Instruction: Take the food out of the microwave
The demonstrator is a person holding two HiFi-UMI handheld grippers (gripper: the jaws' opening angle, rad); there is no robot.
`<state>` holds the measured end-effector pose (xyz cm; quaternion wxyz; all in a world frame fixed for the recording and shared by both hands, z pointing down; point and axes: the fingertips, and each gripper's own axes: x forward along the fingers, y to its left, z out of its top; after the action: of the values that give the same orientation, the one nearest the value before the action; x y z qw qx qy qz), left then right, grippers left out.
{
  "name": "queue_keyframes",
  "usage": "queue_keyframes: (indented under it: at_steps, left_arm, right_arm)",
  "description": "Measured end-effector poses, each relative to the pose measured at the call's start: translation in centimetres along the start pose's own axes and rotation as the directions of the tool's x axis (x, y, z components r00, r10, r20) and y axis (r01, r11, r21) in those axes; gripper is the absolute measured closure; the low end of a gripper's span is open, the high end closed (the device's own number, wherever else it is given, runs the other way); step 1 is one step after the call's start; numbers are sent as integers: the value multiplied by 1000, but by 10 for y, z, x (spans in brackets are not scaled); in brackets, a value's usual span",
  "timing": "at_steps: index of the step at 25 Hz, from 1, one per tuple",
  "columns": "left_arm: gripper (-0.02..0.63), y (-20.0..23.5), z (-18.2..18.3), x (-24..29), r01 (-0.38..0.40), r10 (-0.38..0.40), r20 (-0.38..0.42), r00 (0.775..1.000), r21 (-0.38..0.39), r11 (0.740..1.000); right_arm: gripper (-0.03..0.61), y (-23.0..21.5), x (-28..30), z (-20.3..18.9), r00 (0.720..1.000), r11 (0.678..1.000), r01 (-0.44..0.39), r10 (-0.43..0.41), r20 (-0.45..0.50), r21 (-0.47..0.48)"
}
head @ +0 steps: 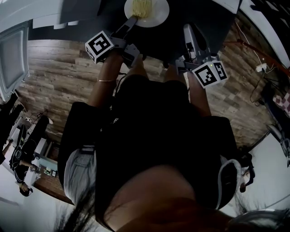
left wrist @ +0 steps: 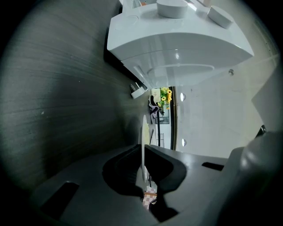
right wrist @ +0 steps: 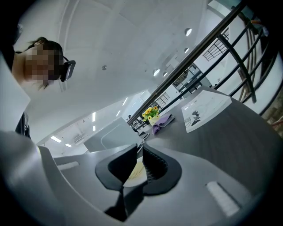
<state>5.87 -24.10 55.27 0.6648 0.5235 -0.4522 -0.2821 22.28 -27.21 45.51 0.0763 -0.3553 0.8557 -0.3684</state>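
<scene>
A white plate (head: 156, 13) heaped with yellow noodles (head: 142, 5) rests on the dark table (head: 208, 13) at the top of the head view. My left gripper (head: 131, 20) is shut on the plate's left rim. In the left gripper view that rim shows as a thin white edge (left wrist: 142, 137) pinched between the jaws of the left gripper (left wrist: 142, 154). My right gripper (head: 186, 28) hovers over the table to the right of the plate, apart from it. In its own view the right gripper (right wrist: 139, 153) is shut, and a pale sliver shows through the slit.
A white appliance (left wrist: 177, 39) fills the upper part of the left gripper view, and another white box (head: 11, 59) stands at the head view's left. A printed sheet (right wrist: 203, 110), a purple cloth (right wrist: 162, 120) and yellow flowers (right wrist: 150, 112) lie further along the table. Wooden floor (head: 59, 86) lies below.
</scene>
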Motion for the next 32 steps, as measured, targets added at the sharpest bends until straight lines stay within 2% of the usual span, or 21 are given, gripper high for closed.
queue_keyframes:
  at_steps: [10,20,32]
  left_arm:
    - [597,3,-9,8,-21,21,13,1000,-13,1000]
    - [597,6,-6,7,-48,48,10,999,18,999]
    - [597,7,-7,7,-129,131,-7,991,143,981]
  right_arm:
    - [565,-16,-17,2,1000,1000,18,-18,-1,22]
    - [565,-10,-19,1,1000,999,7,-8,11,36]
    - [565,-8,-27,8,999,999,9,-10,31,35]
